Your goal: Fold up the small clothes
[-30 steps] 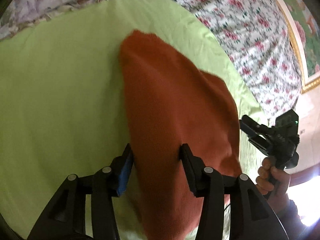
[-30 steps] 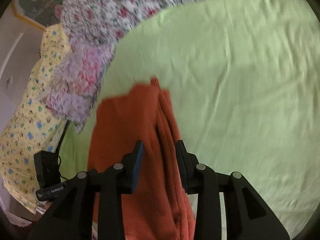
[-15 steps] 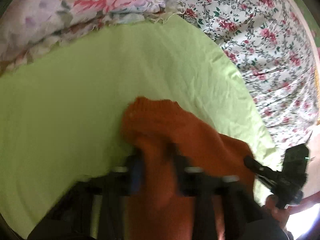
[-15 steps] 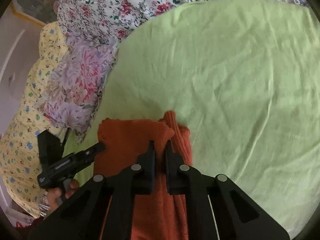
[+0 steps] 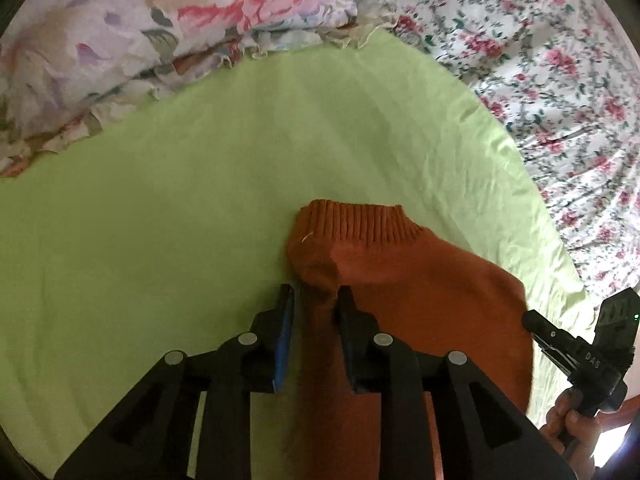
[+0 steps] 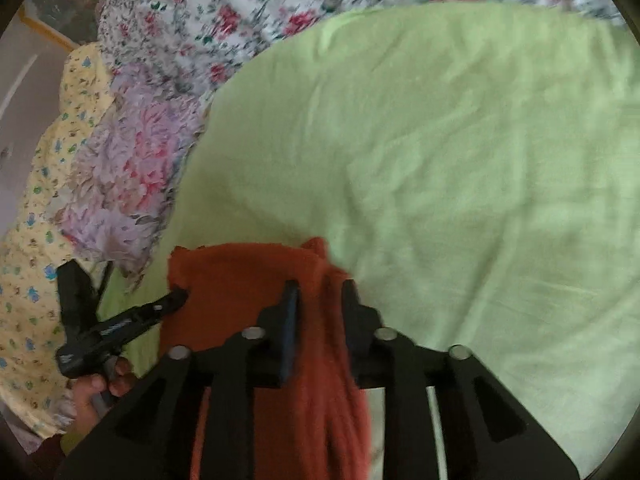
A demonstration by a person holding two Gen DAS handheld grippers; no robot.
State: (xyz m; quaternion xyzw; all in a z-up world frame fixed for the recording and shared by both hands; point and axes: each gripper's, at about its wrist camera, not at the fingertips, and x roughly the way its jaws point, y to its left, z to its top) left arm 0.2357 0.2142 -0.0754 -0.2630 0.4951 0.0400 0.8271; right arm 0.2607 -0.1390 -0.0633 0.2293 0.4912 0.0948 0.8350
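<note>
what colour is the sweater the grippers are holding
Rust orange, plain knit with a ribbed band; the sweater shows best in the left wrist view.

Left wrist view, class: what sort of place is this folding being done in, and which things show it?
Probably a bedroom, on a bed: a green sheet lies spread under the orange knit garment, with a floral bedspread and a ruffled floral pillow beside it.

Rust-orange sweater point(image 5: 420, 280), lime-green sheet point(image 5: 160, 208), floral bedspread point(image 5: 560, 60).
</note>
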